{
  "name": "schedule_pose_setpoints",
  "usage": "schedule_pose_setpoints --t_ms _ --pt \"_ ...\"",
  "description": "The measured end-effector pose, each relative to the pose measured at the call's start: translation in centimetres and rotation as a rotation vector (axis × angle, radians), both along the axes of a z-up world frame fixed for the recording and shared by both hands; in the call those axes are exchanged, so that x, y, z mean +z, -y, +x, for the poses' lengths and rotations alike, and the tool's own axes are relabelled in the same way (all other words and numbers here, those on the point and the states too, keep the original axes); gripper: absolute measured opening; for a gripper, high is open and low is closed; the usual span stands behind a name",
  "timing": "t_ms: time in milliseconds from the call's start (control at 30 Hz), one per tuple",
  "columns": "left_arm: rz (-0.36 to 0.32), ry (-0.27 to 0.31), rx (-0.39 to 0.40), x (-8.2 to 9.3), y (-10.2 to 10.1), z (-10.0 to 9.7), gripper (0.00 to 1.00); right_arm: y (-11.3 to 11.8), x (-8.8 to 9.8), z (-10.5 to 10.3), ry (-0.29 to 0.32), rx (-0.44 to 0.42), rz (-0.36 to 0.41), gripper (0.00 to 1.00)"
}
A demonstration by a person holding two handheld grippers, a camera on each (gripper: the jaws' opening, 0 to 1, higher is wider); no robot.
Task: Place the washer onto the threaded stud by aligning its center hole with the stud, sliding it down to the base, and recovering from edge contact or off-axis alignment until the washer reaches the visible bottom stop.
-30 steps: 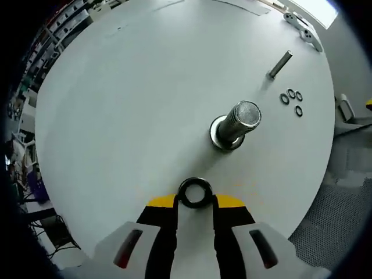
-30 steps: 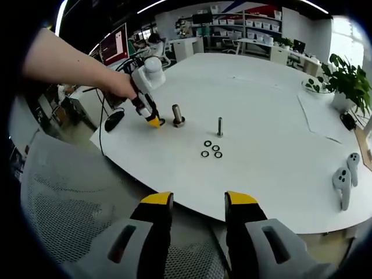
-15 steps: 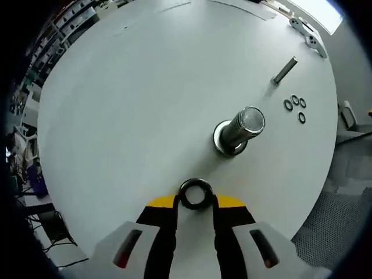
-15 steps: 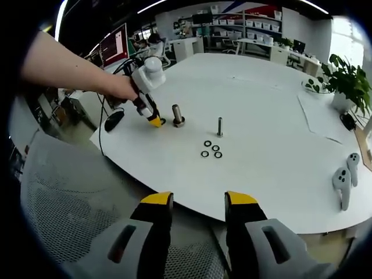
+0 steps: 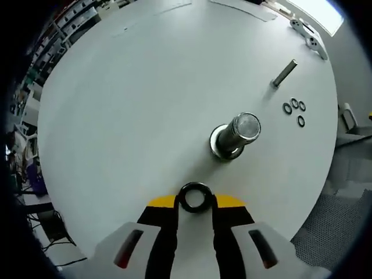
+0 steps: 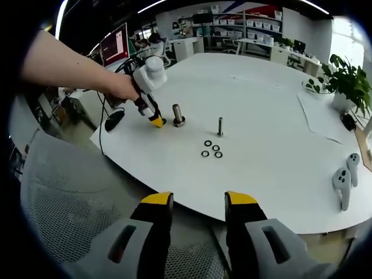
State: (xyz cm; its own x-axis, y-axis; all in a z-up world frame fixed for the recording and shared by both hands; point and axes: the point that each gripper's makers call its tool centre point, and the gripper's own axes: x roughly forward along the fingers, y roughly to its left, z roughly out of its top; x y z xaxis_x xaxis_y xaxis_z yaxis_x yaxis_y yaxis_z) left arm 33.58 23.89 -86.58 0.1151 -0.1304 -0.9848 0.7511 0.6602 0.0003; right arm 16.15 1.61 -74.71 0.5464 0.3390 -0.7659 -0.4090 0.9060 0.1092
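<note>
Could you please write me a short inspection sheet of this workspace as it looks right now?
Surface: round white table, paper sheet at the far side.
Job's things: washer held short of the threaded stud; stud upright on its base.
Clutter: three spare washers, a thin bolt, two controllers.
Grippers: left gripper shut on washer; right gripper open, off the table.
Cables: one near the mouse.
Surroundings: mesh chair, plant, office shelves.

White gripper bodies, black jaws tipped yellow: left gripper [image 5: 196, 204], right gripper [image 6: 197, 204]. Red slot marking on each white shell. Bare forearm [image 6: 64, 64], sleeveless.
</note>
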Motion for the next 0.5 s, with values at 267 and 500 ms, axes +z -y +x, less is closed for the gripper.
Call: schedule_pose_setpoints --t_ms 267,500 --pt "0.039 -0.027 -0.073 -0.14 -0.47 -1.24 0.20 -0.02 0.11 0.05 0.004 -0.002 0.004 0.38" --pt "-0.033 -0.016 0.059 -0.06 -0.27 -1.21 0.24 -0.03 0.15 0.08 0.007 -0.002 0.004 0.38"
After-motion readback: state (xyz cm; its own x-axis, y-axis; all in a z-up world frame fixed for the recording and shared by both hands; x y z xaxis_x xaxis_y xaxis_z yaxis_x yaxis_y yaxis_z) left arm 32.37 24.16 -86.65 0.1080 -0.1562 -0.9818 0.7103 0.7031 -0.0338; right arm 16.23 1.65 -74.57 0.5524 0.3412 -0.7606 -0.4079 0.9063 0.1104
